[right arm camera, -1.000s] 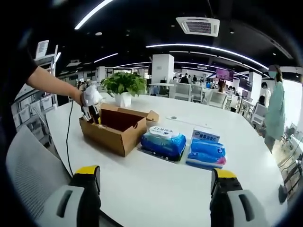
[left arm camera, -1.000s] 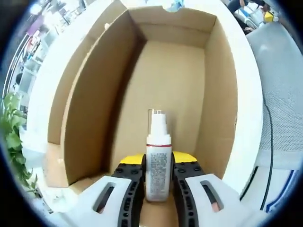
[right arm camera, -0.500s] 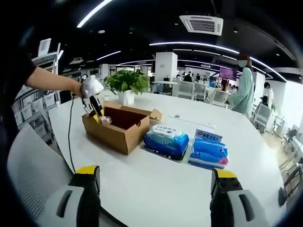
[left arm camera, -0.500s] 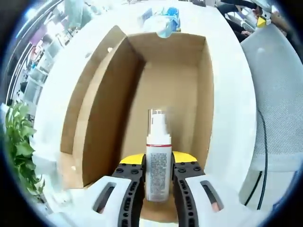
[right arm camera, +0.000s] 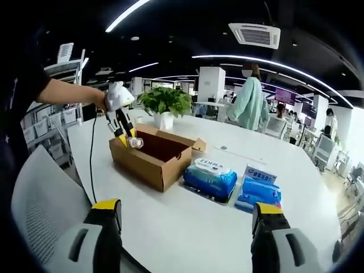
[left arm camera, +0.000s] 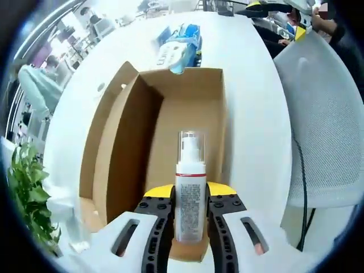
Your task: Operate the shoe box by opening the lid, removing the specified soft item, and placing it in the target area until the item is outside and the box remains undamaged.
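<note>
In the left gripper view, my left gripper (left arm camera: 189,227) is shut on a white pump bottle (left arm camera: 189,193) with a clear cap and a red band. It holds the bottle above the open brown shoe box (left arm camera: 128,142), whose inside looks bare. The right gripper view shows the same box (right arm camera: 149,160) on the white table, its lid flap folded back. There the left gripper (right arm camera: 126,134) hangs over the box's left end with the bottle (right arm camera: 135,142) in its jaws. My right gripper (right arm camera: 186,239) stands open near the table's front edge, well apart from the box.
Two blue soft packs (right arm camera: 211,180) (right arm camera: 260,190) lie right of the box on the white table (right arm camera: 187,227). A potted plant (right arm camera: 166,104) stands behind the box. A grey mesh chair (left arm camera: 327,114) and a black cable (left arm camera: 300,187) sit beside the table. A person (right arm camera: 248,102) walks behind.
The left gripper has lifted the bottle up out of the box, so the box looks smaller and farther below. The person in the background has walked leftward.
</note>
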Demonstrator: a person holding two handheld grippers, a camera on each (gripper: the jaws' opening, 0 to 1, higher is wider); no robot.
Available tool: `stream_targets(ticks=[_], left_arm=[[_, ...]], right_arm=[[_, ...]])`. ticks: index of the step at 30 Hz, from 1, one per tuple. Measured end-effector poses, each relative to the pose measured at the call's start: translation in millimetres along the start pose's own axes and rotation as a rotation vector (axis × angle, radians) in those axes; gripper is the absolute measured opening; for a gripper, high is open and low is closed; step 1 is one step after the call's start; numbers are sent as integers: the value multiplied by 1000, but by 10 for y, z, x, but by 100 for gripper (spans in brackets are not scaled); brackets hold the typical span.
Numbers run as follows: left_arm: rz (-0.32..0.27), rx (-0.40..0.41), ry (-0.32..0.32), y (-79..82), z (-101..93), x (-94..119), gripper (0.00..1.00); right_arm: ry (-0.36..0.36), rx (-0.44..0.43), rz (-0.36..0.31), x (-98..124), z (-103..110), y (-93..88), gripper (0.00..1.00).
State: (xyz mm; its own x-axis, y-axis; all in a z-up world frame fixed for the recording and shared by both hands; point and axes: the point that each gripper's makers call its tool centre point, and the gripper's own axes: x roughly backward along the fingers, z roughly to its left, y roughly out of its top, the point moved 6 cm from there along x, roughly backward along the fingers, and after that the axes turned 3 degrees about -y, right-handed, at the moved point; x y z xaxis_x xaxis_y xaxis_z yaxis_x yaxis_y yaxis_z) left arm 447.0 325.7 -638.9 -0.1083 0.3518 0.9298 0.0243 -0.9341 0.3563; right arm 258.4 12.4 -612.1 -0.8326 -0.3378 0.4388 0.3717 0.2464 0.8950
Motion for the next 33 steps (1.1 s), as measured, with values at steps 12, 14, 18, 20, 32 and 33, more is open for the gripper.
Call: stream_targets(ticks=[12,14,18,20,32,33], left_arm=[[-36,-34,-1,145,-124,152,20],[-45,-40,-3,178,-151,177,20],[-59,-57,-8,242,-212,215,20],[-67,-69,-11,278,-249,234,20],[-90,-123,-37,426,-426,273,20],[-94,-128,-39,445,-446,272,20]], right_arm=[[45,65,-33,-42,90,155,85],[52,71,-35,-52,112,185,84],[71,93,-46,-73,164,231,81],[84,111,-53,-82,194,250,79],[137,126,-84,-159,342,354,72],[140,129,-85,-163,350,358,71]])
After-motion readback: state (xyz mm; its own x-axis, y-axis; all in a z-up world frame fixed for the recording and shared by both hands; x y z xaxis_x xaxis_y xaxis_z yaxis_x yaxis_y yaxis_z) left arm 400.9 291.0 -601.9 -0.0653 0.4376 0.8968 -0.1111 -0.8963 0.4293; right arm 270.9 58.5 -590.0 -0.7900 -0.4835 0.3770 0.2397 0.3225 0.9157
